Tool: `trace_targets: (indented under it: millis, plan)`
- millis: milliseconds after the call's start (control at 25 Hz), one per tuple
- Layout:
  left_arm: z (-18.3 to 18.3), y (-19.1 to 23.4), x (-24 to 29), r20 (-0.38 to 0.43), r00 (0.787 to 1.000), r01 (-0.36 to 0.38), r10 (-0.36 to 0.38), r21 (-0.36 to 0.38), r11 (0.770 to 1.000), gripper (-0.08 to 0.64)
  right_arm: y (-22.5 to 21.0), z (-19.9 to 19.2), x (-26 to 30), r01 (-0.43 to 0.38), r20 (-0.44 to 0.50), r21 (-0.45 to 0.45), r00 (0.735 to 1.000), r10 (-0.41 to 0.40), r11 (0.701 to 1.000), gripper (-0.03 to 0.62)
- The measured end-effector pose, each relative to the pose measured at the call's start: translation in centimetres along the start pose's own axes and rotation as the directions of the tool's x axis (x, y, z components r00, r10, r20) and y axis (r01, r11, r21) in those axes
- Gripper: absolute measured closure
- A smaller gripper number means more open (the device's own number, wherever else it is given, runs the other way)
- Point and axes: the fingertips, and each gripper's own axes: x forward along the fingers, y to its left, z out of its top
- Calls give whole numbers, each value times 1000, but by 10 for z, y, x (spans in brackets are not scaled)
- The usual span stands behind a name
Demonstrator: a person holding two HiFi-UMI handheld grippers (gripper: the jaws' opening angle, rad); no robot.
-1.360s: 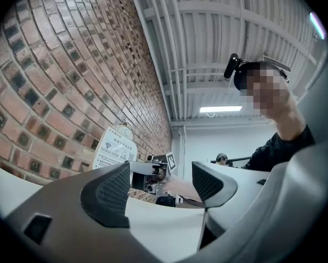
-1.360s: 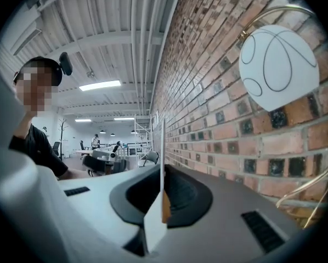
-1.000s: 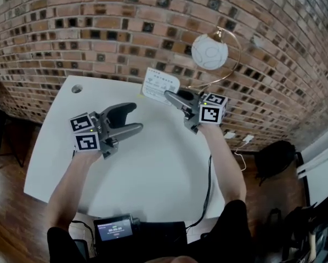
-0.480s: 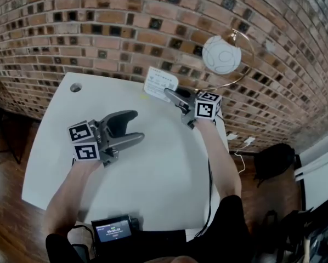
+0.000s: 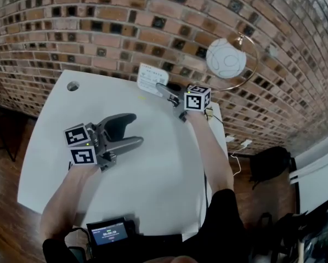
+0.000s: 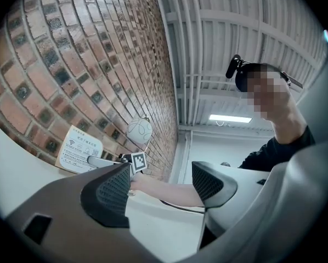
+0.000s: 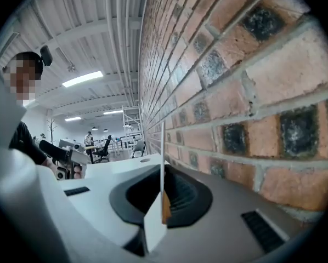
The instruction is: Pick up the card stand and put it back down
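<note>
The card stand [image 5: 150, 79], a white printed card, is at the back of the white table [image 5: 49, 147] close to the brick wall. My right gripper [image 5: 159, 87] is shut on it from the right. In the right gripper view the card stand [image 7: 163, 163] shows edge-on, pinched between the dark pads [image 7: 188, 193]. Whether it touches the table I cannot tell. My left gripper [image 5: 132, 129] hovers over the table's left middle, open and empty. The left gripper view shows its pads [image 6: 112, 193] wide apart, with the card stand [image 6: 79, 149] far off.
A white globe lamp [image 5: 225, 59] on a gold arc stands at the back right. A round cable hole [image 5: 72, 85] is in the table's back left corner. A small screen device [image 5: 109, 233] sits at the front edge, and a black cable [image 5: 208, 185] runs along the right side.
My right gripper has carried the card stand a little to the left along the wall. The left gripper has barely moved and stays open.
</note>
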Motion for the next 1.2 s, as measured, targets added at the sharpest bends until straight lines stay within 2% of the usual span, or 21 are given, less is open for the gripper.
trace_targets:
  millis: [400, 640, 840, 1040, 1200]
  plan:
    - [3, 6, -4, 17, 1000, -20, 20, -6, 1000, 215, 0, -9, 51, -35, -90, -38, 995, 31, 999, 566]
    - [3, 6, -3, 15, 1000, -21, 21, -3, 1000, 215, -6, -13, 60, -64, -91, -40, 994, 61, 997, 563]
    - [3, 7, -5, 18, 999, -27, 27, -9, 1000, 215, -27, -23, 58, 43, -136, -24, 990, -46, 999, 536]
    - [3, 8, -4, 17, 999, -28, 28, -5, 1000, 215, -38, -21, 51, 171, -157, -13, 973, -171, 985, 469]
    - [5, 9, -5, 22, 999, -30, 30, -10, 999, 215, -37, -24, 40, 233, -188, -4, 955, -229, 973, 426]
